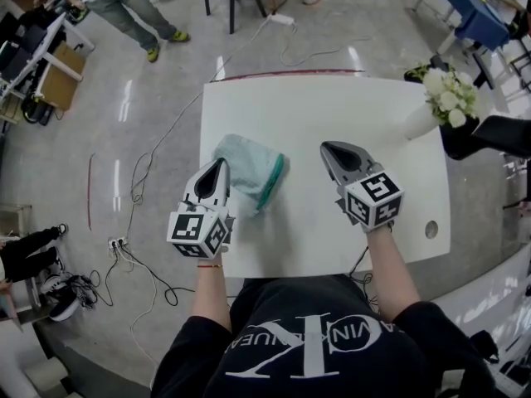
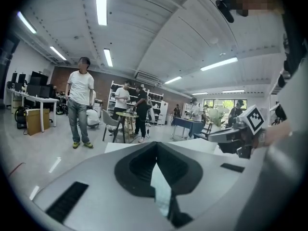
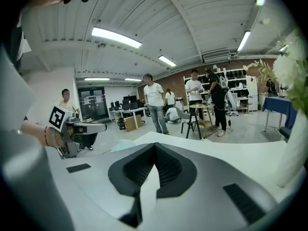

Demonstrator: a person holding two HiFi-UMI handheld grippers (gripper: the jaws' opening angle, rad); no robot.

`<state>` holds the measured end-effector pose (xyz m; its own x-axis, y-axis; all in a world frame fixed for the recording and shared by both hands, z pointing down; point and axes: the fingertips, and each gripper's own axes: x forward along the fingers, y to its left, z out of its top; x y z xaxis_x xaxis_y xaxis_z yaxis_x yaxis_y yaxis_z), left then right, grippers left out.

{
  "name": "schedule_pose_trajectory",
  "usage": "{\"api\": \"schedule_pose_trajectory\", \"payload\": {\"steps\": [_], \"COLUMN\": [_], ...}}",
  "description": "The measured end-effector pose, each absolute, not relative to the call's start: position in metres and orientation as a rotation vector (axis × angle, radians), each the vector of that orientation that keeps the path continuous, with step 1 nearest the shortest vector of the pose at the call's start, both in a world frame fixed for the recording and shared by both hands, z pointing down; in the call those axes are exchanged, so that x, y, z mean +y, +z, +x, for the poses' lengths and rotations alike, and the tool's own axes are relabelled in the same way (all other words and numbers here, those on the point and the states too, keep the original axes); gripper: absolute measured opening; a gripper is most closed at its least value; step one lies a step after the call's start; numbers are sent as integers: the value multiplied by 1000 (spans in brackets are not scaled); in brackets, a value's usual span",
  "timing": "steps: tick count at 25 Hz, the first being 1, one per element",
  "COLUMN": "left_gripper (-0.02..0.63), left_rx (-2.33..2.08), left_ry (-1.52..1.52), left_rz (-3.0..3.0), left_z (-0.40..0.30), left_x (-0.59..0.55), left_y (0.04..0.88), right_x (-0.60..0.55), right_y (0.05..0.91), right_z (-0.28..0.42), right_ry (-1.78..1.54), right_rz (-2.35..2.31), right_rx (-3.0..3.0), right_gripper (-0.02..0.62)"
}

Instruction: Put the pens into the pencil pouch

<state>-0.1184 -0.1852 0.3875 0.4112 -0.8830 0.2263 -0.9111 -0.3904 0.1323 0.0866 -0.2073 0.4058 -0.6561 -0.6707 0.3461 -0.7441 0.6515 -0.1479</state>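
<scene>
At the left gripper (image 2: 156,147) tips: jaws closed against each other, nothing pinched between them.
At the right gripper (image 3: 155,147) tips: jaws likewise pressed together, holding nothing.
Left gripper, head view (image 1: 221,166): at the table's near left part, its tip over the left edge of the pencil pouch (image 1: 250,172); contact cannot be told from above.
Right gripper, head view (image 1: 330,149): over bare table top, to the right of the pencil pouch and apart from it.
Pencil pouch: pale teal with a darker green edge on its right side, lying on the table between the two grippers, nearer the left one.
Table (image 1: 332,106): white and rectangular, with a small round hole (image 1: 431,229) near its right edge.
Vase of white flowers (image 1: 444,98): at the table's far right corner.
Floor: grey and glossy, with cables (image 1: 158,131) trailing to the left of the table.
Room beyond: a person (image 2: 80,105) standing in the left gripper view, others farther back by shelves.
</scene>
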Motion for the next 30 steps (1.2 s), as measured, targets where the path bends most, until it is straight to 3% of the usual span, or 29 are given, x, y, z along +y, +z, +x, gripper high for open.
{"api": "schedule_pose_trajectory", "payload": {"steps": [30], "left_gripper": [3], "left_rx": [-1756], "left_ry": [-54], "left_rz": [2500], "left_z": [-148], "left_x": [-190], "left_y": [306], "right_x": [-209], "right_y": [332], "right_z": [88], "right_ry": [225], "right_rz": [1225], "right_rx": [-2786], "right_gripper": [9]}}
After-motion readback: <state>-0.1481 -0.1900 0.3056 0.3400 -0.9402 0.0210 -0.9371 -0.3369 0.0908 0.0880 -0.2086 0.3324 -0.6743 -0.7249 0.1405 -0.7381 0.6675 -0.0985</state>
